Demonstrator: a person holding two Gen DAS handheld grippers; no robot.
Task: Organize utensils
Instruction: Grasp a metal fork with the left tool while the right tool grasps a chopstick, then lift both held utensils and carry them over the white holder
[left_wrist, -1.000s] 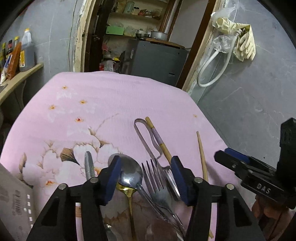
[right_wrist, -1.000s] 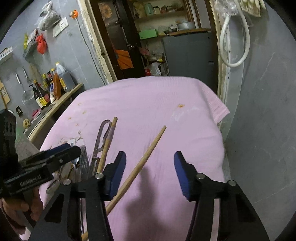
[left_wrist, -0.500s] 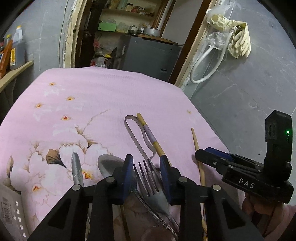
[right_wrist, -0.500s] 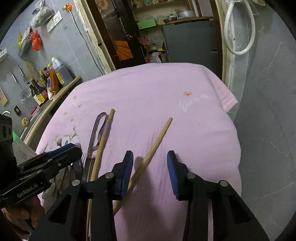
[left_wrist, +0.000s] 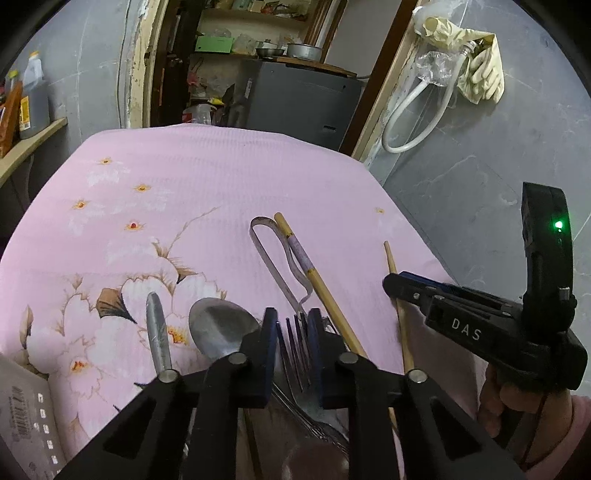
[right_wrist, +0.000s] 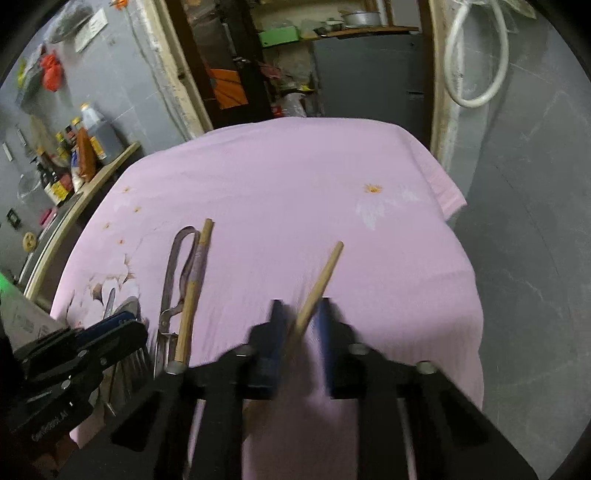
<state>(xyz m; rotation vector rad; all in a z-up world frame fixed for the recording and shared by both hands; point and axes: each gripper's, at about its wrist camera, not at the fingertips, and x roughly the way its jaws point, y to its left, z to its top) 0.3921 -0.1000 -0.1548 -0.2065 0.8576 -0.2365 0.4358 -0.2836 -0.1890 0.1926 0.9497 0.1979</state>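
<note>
Your left gripper (left_wrist: 291, 332) has just been closing its jaws, and they now pinch the tines of the fork (left_wrist: 295, 345); the fork's handle runs back under the gripper body and is mostly hidden. Beside it toward the tabletop's left edge lies the spoon (left_wrist: 218, 328), bowl showing, handle covered by the gripper. Further left sits a grey utensil tip (left_wrist: 157, 328), only the end visible, so you can't tell what it is.

Your right gripper (right_wrist: 299, 321) has also just been closing its jaws, and they clamp the wooden chopstick (right_wrist: 323, 277), which tilts up away from you toward the tabletop's far right corner. That view is motion-blurred, so pad contact is hard to make out exactly; the chopstick's near end is lost behind the gripper.

The metal tongs (left_wrist: 271, 258) lie mid-tabletop with the loop end toward the far edge, and the second chopstick (left_wrist: 314, 277) lies right against them, its near end hidden under the left gripper. Whether it crosses over the tongs is unclear.

The pink floral cloth (left_wrist: 184, 184) covers the whole tabletop. At the near left corner a white box (left_wrist: 26, 417) is cut off by the frame. Your hand (left_wrist: 517, 398) on the right gripper shows only partly at the near right edge.
</note>
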